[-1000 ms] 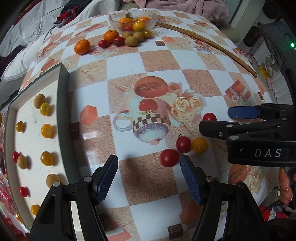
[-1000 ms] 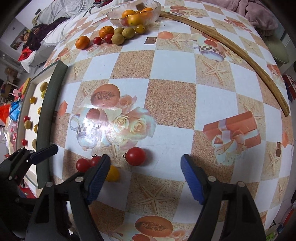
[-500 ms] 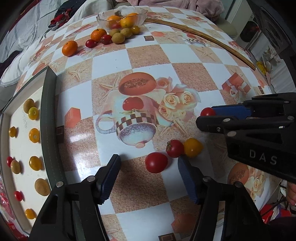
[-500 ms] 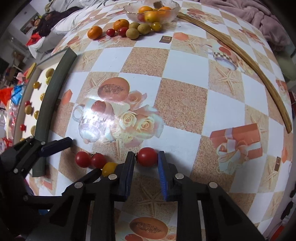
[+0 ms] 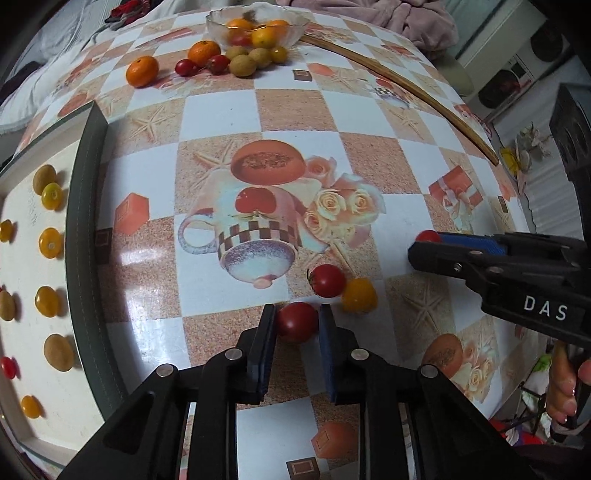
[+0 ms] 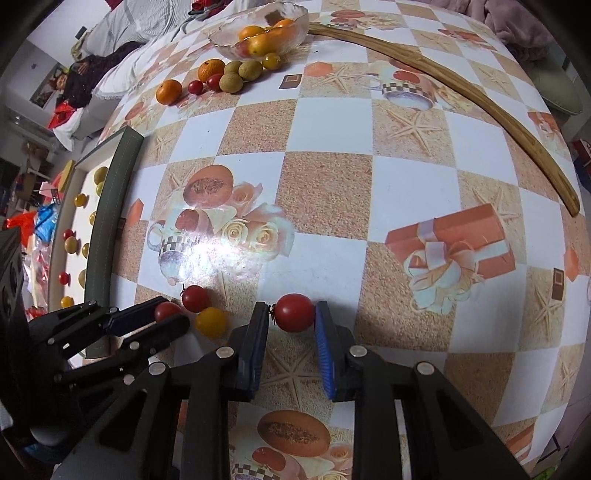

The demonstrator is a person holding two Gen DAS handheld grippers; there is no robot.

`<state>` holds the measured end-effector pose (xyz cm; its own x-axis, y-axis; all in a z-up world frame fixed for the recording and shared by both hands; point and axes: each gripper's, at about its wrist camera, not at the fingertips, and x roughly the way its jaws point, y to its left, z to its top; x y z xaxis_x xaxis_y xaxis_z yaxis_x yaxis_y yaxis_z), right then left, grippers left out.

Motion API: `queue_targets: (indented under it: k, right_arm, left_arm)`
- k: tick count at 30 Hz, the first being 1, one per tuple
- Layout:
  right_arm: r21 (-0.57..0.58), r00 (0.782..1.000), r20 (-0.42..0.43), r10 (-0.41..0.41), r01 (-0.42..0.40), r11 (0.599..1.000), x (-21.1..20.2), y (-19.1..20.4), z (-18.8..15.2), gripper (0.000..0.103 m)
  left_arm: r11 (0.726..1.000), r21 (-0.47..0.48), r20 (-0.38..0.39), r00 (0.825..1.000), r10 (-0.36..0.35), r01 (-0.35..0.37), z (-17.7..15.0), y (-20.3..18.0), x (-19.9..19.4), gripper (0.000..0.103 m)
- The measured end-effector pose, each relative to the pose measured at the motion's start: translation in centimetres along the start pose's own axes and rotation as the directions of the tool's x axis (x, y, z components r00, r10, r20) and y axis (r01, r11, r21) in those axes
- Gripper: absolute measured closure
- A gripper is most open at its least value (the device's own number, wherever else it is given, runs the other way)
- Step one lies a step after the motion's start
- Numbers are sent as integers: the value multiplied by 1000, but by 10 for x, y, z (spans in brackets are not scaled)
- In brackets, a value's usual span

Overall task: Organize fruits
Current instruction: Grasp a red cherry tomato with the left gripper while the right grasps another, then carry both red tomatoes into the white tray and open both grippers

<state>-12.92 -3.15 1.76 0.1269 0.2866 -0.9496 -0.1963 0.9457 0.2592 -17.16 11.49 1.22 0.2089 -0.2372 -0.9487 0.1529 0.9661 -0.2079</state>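
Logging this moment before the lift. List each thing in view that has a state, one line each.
Left gripper: shut on a red tomato, tomato on the table.
Right gripper: shut on another red tomato, on the table.
Loose red tomato: free, touching the yellow tomato.
Bowl: upright, holding fruit.
Tray: flat, small fruits spaced in rows.

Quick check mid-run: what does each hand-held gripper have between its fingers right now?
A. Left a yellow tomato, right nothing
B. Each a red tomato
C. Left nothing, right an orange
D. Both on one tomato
B: the left hand-held gripper brackets one red tomato, and the right hand-held gripper brackets another red tomato.
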Motion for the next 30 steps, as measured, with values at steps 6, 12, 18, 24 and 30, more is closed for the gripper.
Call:
queue_targets:
  k: [6, 12, 18, 24, 30]
  right_arm:
    - [6, 1000, 5, 13, -14, 1000, -4, -3, -1, 75]
    - [-1, 1000, 6, 17, -17, 1000, -4, 0, 4, 75]
    - [-20, 1000, 3, 19, -19, 1000, -3, 9, 9, 75]
    - [-51, 1000, 0, 25, -25, 998, -1, 24, 15, 75]
    - [-93, 999, 2, 39, -38, 995, 0, 46, 24, 75]
  left_arm:
    - [1000, 3, -4, 1000, 13, -13, 1, -3, -1, 79]
    - [1000, -21, 16, 1000, 6, -6, 3, 0, -13, 79]
    - [998, -56, 38, 999, 14, -12, 3, 11, -25, 79]
    - [993, -108, 69, 997, 45, -38, 5, 32, -42, 79]
    - [984, -164, 90, 993, 80, -64, 5, 56, -53, 79]
